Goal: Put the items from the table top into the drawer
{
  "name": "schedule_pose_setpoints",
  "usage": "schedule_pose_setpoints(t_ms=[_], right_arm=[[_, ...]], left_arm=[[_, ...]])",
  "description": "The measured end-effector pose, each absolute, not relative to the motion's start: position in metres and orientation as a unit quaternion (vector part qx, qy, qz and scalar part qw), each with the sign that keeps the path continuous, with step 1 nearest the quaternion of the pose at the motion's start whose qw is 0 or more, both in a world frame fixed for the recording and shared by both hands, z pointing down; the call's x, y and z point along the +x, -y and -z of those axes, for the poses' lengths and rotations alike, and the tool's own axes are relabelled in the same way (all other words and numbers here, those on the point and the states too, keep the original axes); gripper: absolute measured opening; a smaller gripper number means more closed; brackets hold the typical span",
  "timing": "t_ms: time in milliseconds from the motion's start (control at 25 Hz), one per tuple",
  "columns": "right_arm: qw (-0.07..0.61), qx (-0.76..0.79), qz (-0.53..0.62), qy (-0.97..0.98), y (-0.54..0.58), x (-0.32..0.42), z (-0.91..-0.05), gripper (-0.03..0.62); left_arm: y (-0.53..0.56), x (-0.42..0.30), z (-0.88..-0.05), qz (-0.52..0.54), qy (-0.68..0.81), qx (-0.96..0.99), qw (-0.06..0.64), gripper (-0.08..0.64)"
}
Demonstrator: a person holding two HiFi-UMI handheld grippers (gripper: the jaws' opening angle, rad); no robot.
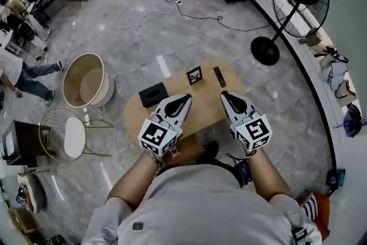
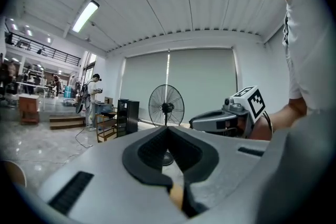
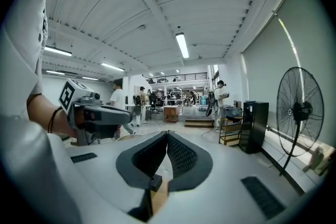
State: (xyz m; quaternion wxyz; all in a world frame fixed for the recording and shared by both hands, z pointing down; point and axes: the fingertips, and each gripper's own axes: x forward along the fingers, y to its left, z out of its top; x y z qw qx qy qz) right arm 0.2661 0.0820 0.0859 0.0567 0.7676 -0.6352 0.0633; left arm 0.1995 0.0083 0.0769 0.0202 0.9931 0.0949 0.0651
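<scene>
Approach stage: left gripper [image 1: 184,100] and right gripper [image 1: 227,96] both closed, empty, over the table [image 1: 202,105] near edge. Black box [image 1: 153,94], frame [image 1: 194,75] and remote [image 1: 219,76] lie untouched on top (drawer not clearly seen). Next likely: open jaws, pull drawer first.

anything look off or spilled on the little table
Nothing stands out. The black box, the small frame and the remote sit apart on the wooden table, with no spill or visible damage. The left gripper and right gripper hover at its near side, fingers shut, holding nothing.
</scene>
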Motion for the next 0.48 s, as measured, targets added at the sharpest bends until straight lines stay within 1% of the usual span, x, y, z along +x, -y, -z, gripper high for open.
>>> schedule_pose_setpoints(t_ms=[240, 480], right_arm=[[0.061, 0.738, -0.073, 0.669, -0.090, 0.313, -0.101, 0.028], [0.067, 0.724, -0.078, 0.683, -0.078, 0.317, -0.117, 0.028]], left_arm=[[-0.014, 0.234, -0.085, -0.069, -0.037, 0.997, 0.022, 0.009], [-0.007, 0.232, -0.103, -0.077, -0.013, 0.997, 0.027, 0.009]])
